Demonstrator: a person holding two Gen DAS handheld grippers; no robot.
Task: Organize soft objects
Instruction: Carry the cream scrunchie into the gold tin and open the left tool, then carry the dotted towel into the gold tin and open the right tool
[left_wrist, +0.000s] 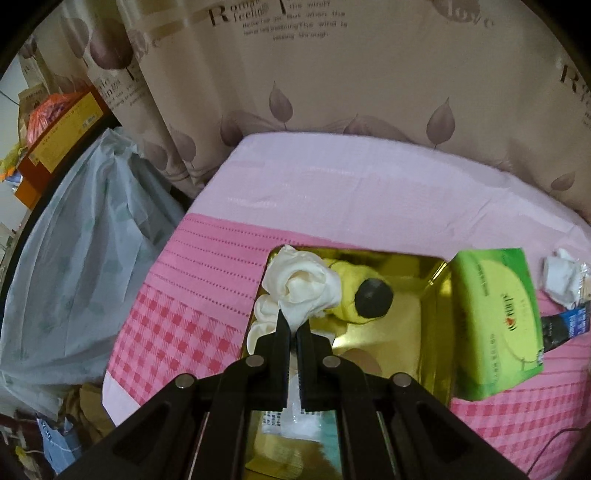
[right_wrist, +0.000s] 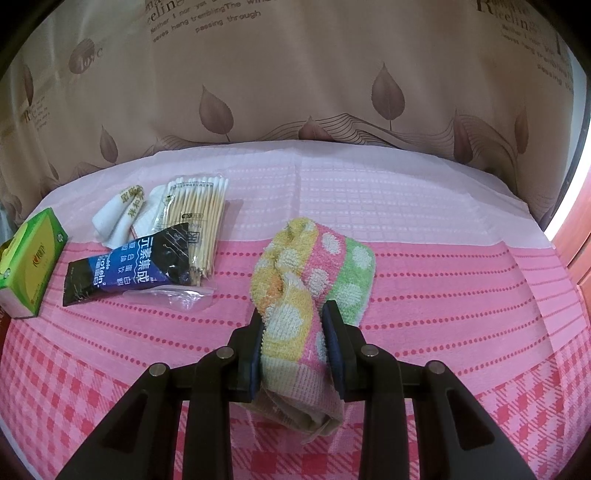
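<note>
Gold box (left_wrist: 436, 295) half filled; green tissue pack (left_wrist: 495, 332) flanks right wall; cloth right of towel (right_wrist: 314, 273) bare

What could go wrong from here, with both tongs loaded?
1. The left tongs pinch only a corner of the cream crumpled cloth, which hangs over the gold tin box's rim; it may spill outside on release.
2. The right tongs grip the dotted terry towel at one end; the rest may drag.

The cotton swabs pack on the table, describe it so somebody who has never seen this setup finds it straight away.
Start at the pink checked tablecloth and go to the cluster of small items left of the spotted towel. The cotton swabs pack is the clear bag there, its lower end under the dark blue pouch. Only it shows a bundle of thin wooden sticks with white tips.
</note>
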